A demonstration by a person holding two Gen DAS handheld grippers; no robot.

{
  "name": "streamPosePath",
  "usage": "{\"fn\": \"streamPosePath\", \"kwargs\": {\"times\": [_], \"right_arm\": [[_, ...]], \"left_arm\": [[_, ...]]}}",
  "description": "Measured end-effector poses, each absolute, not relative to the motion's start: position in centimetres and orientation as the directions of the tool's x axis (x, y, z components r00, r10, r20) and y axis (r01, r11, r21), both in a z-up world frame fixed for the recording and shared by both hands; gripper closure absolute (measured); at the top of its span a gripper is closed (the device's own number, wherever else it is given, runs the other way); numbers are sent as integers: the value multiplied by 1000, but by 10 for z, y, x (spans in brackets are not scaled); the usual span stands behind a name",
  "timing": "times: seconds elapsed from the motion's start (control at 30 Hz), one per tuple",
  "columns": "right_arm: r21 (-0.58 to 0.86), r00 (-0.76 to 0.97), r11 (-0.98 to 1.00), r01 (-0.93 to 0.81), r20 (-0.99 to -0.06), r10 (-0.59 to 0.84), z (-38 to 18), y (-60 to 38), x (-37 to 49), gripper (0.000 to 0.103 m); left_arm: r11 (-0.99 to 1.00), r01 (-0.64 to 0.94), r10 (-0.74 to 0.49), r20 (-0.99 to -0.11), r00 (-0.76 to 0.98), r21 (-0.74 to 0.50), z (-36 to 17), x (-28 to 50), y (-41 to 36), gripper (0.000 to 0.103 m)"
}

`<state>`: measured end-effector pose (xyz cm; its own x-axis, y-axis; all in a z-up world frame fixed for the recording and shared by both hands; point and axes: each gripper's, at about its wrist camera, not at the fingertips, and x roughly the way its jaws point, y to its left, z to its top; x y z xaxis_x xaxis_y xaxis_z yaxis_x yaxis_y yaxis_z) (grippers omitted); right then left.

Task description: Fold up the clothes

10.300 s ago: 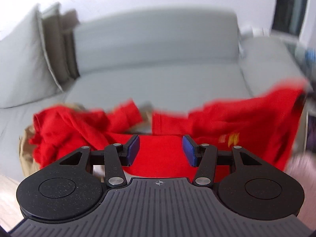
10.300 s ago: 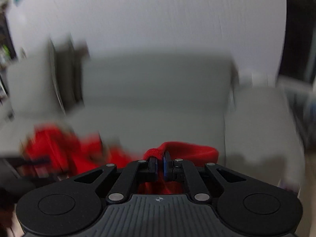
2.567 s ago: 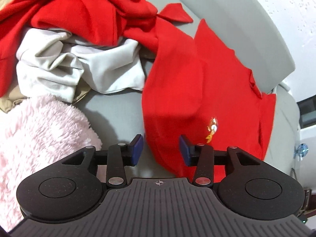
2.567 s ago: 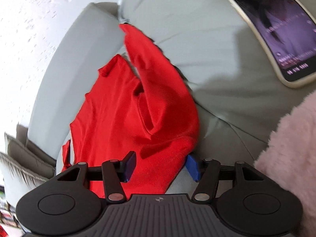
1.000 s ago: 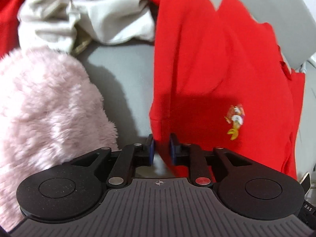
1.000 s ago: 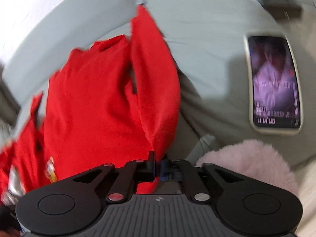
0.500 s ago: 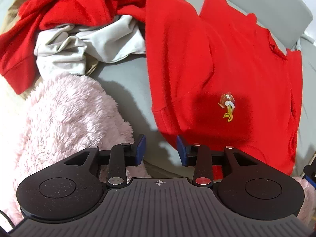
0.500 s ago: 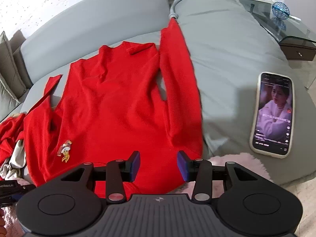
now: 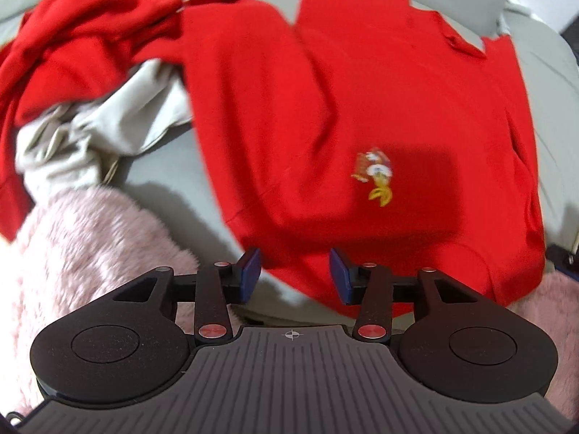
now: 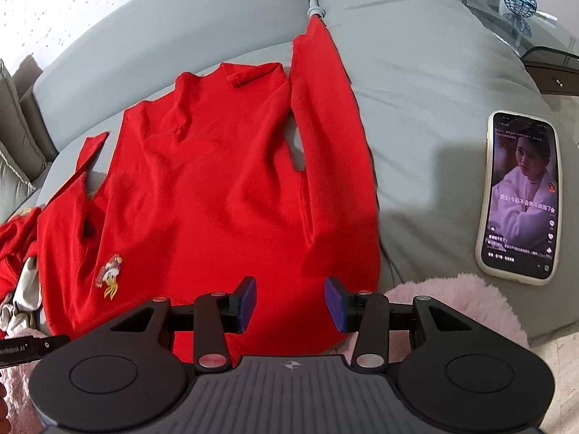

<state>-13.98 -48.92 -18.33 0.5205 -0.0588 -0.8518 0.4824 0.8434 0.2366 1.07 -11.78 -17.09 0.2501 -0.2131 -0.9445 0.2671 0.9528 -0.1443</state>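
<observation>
Phone (image 10: 519, 195) on grey sofa (image 10: 416, 83)

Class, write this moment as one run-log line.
red shirt: flat on sofa | left gripper: open, just widened, empty | right gripper: open, empty | phone: beside shirt

I see a grey sofa (image 10: 416, 83) bearing a red top (image 10: 202, 188) spread flat, a phone (image 10: 519, 195) well apart, a clothes heap (image 9: 90, 83) and pink fleece (image 9: 83, 253) at its edge.
</observation>
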Motion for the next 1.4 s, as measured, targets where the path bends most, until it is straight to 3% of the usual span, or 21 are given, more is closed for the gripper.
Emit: {"fn": "streamPosePath", "kwargs": {"times": [0.73,0.83,0.97,1.03,1.2,1.33,1.4], "right_arm": [[261,585,816,515,-804,-112,-213,-629,-27,68],[305,635,847,436,-771,-49,-210,-630,14,67],[256,669,917,307,-743,-16,-208,-616,62,62],[190,664,957,221,-748,-5,-212,-603,90,55],[-147,657,983,-107,-752,-41,-230,-555,145,45],[-366,663,874,-318,-745,-71,-254,-533,158,45],[-475,677,789,-390,-728,-104,-267,-526,158,49]], "left_arm": [[914,399,-179,-955,239,-71,-198,45,-182,54],[914,398,-199,-942,269,-80,-194,53,-188,55],[901,423,-245,-914,322,-93,-183,78,-203,55],[893,447,-241,-895,376,-53,-180,111,-217,55],[922,381,-164,-825,541,68,-184,213,-239,53],[916,381,-125,-815,565,124,-203,292,-253,53],[881,418,-79,-802,591,221,-220,326,-265,53]]}}
